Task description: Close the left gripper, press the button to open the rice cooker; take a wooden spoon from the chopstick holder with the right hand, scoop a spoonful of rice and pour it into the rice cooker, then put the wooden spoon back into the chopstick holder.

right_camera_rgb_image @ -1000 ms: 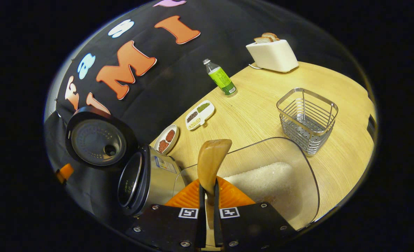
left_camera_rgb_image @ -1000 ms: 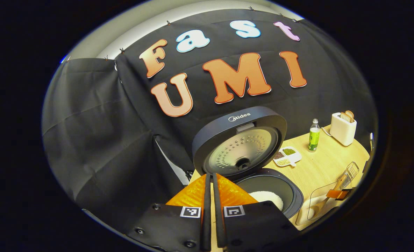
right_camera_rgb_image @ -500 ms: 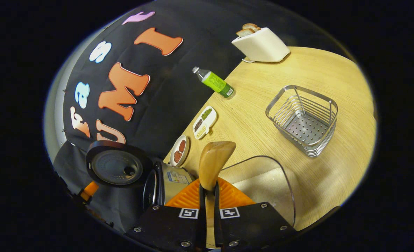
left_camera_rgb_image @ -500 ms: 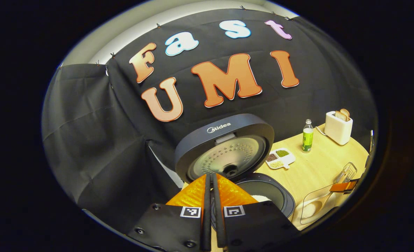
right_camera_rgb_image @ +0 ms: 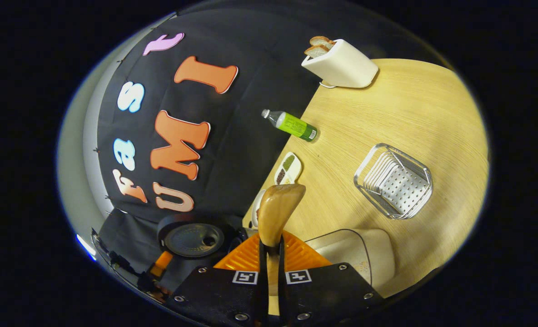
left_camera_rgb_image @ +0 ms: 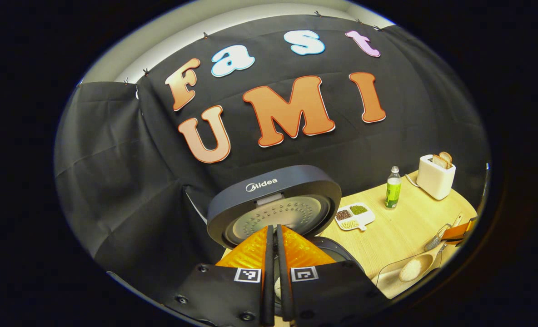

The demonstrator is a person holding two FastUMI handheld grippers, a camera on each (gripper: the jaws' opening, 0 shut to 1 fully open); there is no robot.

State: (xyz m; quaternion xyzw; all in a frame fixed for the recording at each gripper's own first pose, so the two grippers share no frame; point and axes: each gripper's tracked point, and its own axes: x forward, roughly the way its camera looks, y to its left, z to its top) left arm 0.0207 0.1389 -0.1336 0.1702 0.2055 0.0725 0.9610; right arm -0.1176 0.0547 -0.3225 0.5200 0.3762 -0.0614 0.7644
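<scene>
On the table [right_camera_rgb_image: 387, 109], the toaster [right_camera_rgb_image: 341, 66] sits by the wall, the bottle [right_camera_rgb_image: 291, 125] beside it, the chopstick holder [right_camera_rgb_image: 394, 181] nearer the front.

Staged kitchen booth: toaster [right_camera_rgb_image: 341, 66], rice cooker [left_camera_rgb_image: 273, 204] on wooden table [right_camera_rgb_image: 410, 118], cloth-draped walls.
</scene>
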